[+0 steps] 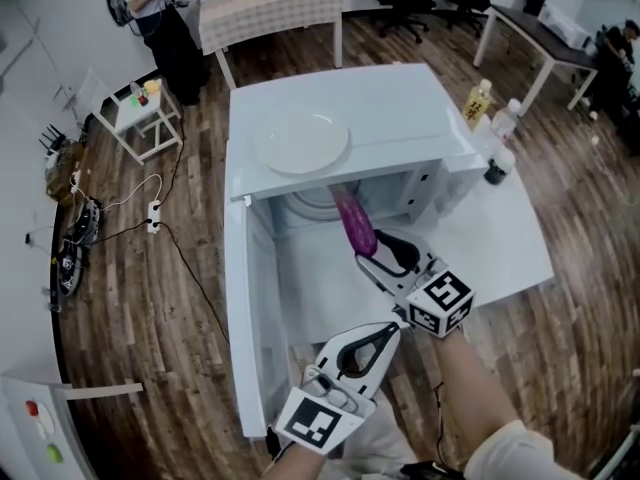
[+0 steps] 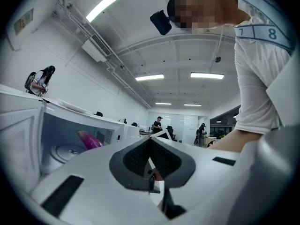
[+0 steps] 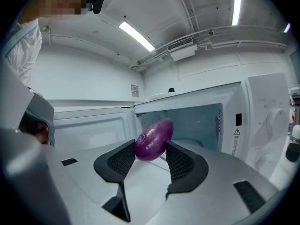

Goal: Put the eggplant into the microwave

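Head view, centre: right gripper [image 1: 372,256] points toward upper left, tipped slightly down. Its jaws stand wide, both pads pressed on the eggplant [image 1: 355,223], whose rounded end shows between them in the right gripper view. The right forearm [image 1: 468,383] is bare and runs down to a pale sleeve [image 1: 510,450] at lower right. Lower centre: left gripper [image 1: 392,330] points up-right, tip just below the right gripper's body. Its jaws are together, with nothing between them.
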`<state>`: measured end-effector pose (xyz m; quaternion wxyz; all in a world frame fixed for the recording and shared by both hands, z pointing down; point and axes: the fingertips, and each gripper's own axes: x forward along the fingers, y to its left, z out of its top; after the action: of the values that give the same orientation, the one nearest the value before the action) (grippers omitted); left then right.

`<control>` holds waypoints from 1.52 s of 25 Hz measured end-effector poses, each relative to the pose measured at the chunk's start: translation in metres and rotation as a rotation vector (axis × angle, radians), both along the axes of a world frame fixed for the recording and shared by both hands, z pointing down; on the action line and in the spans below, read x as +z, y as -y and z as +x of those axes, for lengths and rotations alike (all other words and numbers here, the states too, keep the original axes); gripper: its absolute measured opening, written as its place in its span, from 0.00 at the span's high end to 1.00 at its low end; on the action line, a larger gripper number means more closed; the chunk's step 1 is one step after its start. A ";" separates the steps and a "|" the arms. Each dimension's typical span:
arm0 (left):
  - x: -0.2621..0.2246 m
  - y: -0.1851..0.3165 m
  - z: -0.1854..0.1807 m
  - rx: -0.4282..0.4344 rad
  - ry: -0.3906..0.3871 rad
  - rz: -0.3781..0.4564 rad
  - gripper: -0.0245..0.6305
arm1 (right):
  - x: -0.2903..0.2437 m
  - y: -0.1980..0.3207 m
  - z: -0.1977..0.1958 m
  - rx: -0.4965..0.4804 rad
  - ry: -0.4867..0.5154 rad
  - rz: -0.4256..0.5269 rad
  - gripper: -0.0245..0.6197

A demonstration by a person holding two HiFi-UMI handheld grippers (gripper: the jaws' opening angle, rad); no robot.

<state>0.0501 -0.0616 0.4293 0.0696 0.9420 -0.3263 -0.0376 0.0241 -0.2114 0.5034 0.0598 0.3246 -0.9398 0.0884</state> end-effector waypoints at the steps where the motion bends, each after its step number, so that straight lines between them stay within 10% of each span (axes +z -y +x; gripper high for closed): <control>1: 0.001 0.003 0.001 -0.008 -0.004 -0.002 0.96 | -0.001 -0.001 0.002 0.001 -0.003 0.001 0.61; 38: 0.090 0.186 -0.056 -0.371 0.047 -0.111 0.96 | 0.068 0.119 -0.031 0.064 -0.138 -0.098 0.61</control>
<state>-0.0055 -0.2477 0.5193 0.1054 0.8609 -0.4976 -0.0096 -0.0064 -0.3300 0.5716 0.1372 0.3565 -0.9172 0.1134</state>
